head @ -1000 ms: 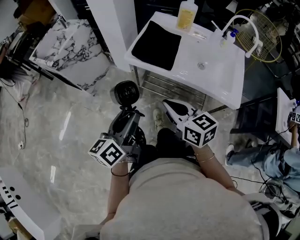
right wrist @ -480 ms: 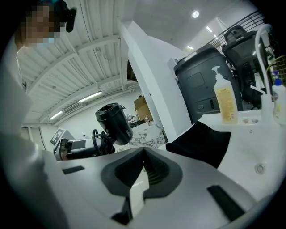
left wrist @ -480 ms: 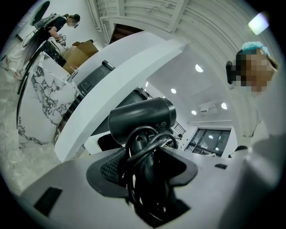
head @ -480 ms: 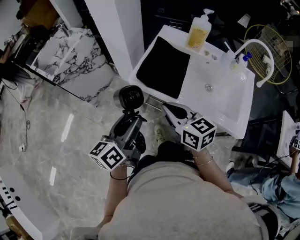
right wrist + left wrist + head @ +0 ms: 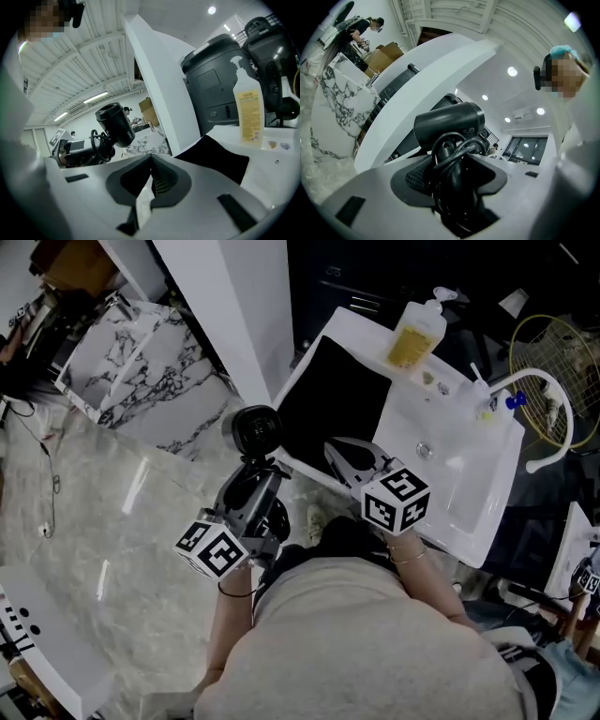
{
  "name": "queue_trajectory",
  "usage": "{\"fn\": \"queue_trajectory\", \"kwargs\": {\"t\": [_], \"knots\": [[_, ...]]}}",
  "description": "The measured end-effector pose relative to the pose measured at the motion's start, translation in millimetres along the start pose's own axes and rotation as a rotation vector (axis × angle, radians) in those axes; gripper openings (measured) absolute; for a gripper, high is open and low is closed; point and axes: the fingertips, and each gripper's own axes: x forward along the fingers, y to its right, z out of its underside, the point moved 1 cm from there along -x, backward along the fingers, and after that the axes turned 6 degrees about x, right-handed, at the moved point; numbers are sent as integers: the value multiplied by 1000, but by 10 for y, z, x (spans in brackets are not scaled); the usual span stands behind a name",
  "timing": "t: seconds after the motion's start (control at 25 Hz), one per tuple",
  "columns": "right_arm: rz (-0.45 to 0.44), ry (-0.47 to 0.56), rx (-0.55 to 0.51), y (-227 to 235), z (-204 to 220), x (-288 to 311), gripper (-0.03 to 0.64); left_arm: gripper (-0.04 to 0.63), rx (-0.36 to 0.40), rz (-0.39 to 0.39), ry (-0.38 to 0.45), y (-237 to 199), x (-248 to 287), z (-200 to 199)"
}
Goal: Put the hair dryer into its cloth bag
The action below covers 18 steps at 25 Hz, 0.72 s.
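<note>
**Head view.** You stand at the white washbasin desk. The flat black cloth bag lies on the desk's left part, beside the basin. A yellow soap bottle stands behind it. The left claw carries the black hair dryer with its coiled cord above the marble floor, near the desk's front edge and apart from the bag. The right claw sits over the bag's near edge; whether it touches the cloth cannot be told.

**Left gripper view.** The left claw is clenched on the hair dryer. The handle and the looped cord fill the gap between the jaws, and the barrel lies crosswise above them.

**Right gripper view.** The right claw is clenched with nothing in it, jaws together. The cloth bag lies just ahead on the desk, and the hair dryer is off to the left.

**Step in hand.** Judged from this, you are bringing the dryer to the bag. The bag is unopened and nothing is inserted.

**Next move.**
1. Release the right claw.
2. Pinch one layer of the bag's mouth and lift it. Locate the mouth first, as no view shows it.
3. Feed the dryer in, and keep the cord bundled in the left grip.
</note>
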Motion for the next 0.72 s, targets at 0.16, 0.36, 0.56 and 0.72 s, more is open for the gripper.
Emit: {"fn": "queue_trajectory", "kwargs": {"t": [0.16,0.36,0.56,0.72], "knots": [[-20,-30,22,239,-32,150,0,232,-7,-29,-5,-71,214,-5],[-28,-40,36,356,-60,247,-2,232,-3,-57,-17,-137,334,2],[-10,-35,48,426,-58,239,0,232,1,-60,-39,-178,381,2],[35,4,70,471,-53,167,0,232,-9,-52,-61,-211,390,29]]}}
